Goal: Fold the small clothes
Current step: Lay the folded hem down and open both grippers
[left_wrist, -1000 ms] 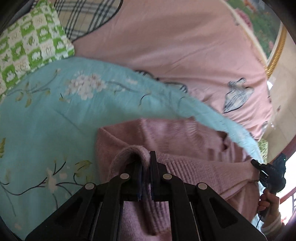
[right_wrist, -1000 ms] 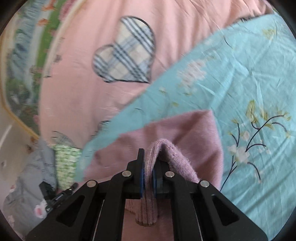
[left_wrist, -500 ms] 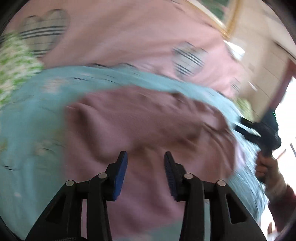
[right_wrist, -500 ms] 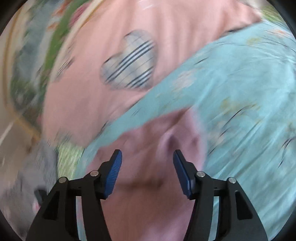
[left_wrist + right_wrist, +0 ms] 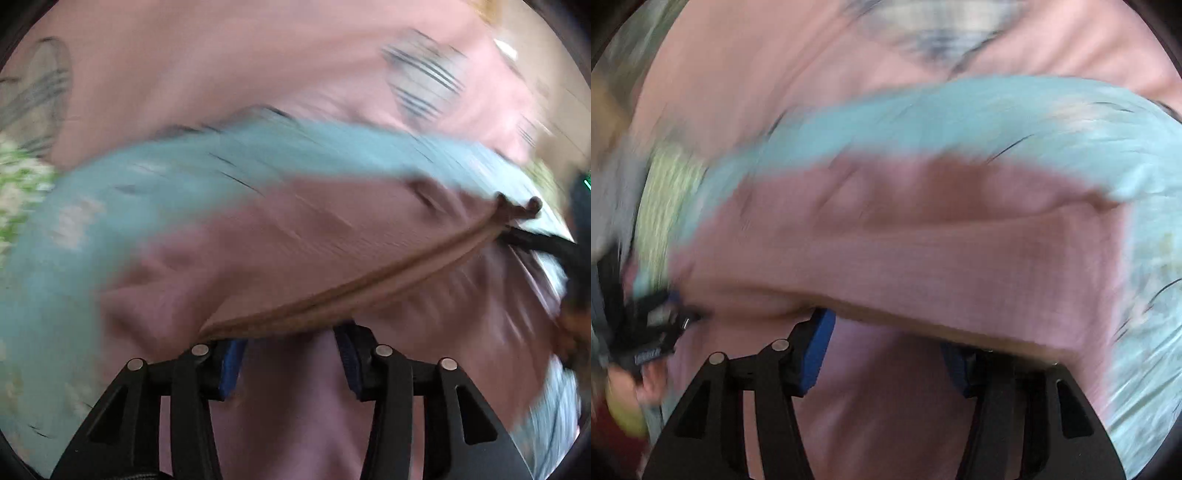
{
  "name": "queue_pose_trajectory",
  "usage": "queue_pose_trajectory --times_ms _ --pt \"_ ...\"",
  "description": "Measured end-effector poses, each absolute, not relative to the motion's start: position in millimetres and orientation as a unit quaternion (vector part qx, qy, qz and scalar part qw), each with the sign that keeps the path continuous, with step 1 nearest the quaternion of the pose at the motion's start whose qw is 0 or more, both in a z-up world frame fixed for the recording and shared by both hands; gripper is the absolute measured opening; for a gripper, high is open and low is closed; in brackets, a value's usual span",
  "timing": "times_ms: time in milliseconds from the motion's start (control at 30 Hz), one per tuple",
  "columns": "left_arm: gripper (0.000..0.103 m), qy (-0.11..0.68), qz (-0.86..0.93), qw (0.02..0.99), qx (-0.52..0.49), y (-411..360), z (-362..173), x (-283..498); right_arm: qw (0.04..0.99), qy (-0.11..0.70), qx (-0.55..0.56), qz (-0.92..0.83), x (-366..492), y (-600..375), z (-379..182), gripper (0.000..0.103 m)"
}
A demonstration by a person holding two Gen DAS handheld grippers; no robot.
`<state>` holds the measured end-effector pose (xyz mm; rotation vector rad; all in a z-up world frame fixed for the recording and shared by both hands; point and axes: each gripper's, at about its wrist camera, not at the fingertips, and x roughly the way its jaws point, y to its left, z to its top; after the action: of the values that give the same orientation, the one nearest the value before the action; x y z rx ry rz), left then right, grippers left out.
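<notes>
pink knit top (image 5: 295,240) lies folded at twelve o'clock of both tools on the teal sheet (image 5: 74,240), left gripper (image 5: 290,356) and right gripper (image 5: 886,354) having just spread, nothing pinched: fold laid.

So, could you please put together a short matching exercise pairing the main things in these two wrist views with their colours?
Things:
1. knitted garment
2. floral cloth under the garment
3. bedsheet with plaid hearts
4. pads of the left hand-held gripper

Colours:
A. pale pink
B. blue
C. dusty mauve-pink
D. light turquoise

Pairs: 1-C, 2-D, 3-A, 4-B
</notes>
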<state>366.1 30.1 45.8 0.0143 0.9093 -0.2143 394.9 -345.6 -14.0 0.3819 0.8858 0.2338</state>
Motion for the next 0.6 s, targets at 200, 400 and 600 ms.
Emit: queue_pose_trajectory --times_ms 200,400,600 --pt "0.061 0.397 -0.044 0.914 -0.076 82 70 379 0.892 0.351 0.28 0.055 373 -394 -4 0.058" --pt "0.061 0.405 -0.084 0.908 -0.06 61 61 304 0.891 0.355 0.264 0.098 322 -376 -5 0.058" --pt "0.062 0.396 -0.118 0.908 -0.07 40 52 226 0.888 0.361 0.253 0.13 257 -358 -8 0.058"
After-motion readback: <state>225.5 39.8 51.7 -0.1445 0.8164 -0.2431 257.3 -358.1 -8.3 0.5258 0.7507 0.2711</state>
